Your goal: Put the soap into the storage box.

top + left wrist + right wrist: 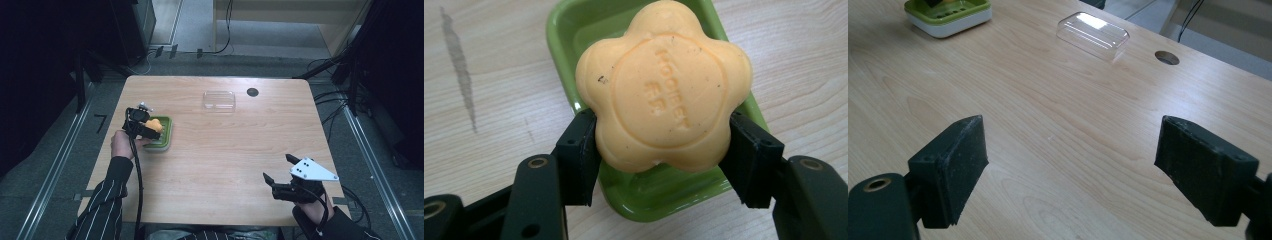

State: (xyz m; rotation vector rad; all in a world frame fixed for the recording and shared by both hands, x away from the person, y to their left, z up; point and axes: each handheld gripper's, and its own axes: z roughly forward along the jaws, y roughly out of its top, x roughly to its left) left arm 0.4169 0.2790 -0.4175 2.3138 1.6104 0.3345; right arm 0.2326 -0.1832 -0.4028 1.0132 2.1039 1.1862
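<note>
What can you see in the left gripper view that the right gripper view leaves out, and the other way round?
The left gripper view alone gives a close look at the flower-shaped orange soap, with stamped lettering, clamped between the left gripper's jaws above the dish. The right gripper view alone takes in the clear plastic lid, the round hole in the tabletop and the right gripper's jaws spread wide over bare wood. Both show the green soap dish and the wooden table.
</note>
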